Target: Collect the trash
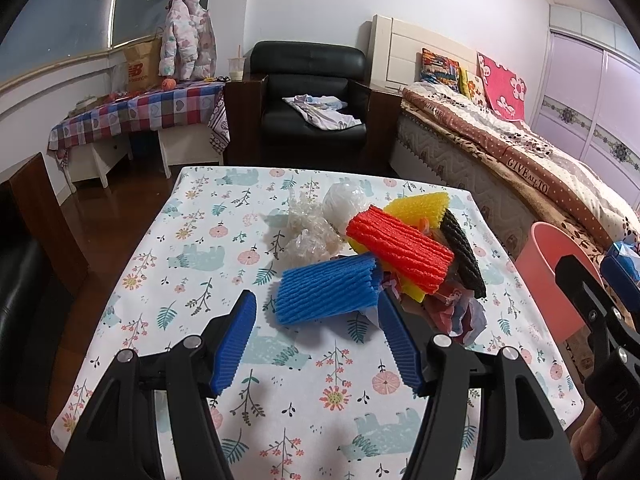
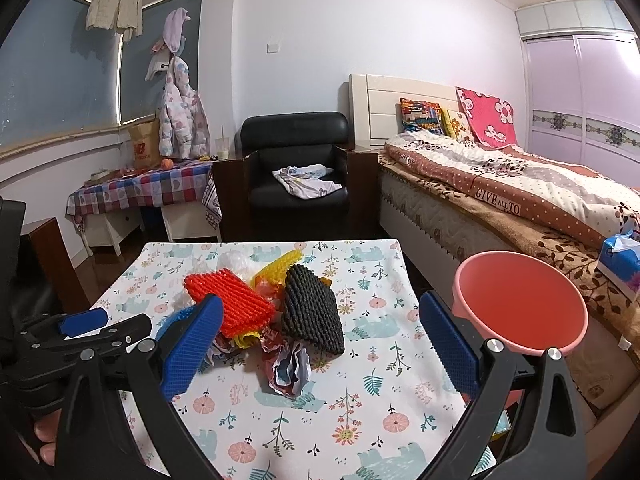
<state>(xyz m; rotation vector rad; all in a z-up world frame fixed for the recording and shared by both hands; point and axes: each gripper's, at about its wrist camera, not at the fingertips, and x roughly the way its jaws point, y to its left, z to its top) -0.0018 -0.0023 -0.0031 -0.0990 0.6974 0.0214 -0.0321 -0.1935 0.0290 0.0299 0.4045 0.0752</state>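
- My left claw [image 1: 316, 344] hangs spread wide and empty over the near part of the floral tablecloth [image 1: 168, 280]; my right claw [image 2: 320, 344] is likewise agape, holding nothing.
- Nearest my left claw lies the blue foam net sleeve [image 1: 326, 290], just ahead of the fingertips and touching the pile behind it.
- Crumpled paper wrappers [image 2: 290, 372] lie at the pile's near edge in my right view.
- Behind sit the red foam net [image 1: 400, 252], black foam net [image 2: 312, 312] and yellow foam net [image 1: 416, 204], overlapping; clear crumpled plastic [image 1: 308, 232] sits to the left.
- I judge all of it feather-light, soft and springy; I'd pinch the blue sleeve across its short middle, squeezing well in.
- The pink bin [image 2: 520, 300] stands beside the table's right edge, by the bed.
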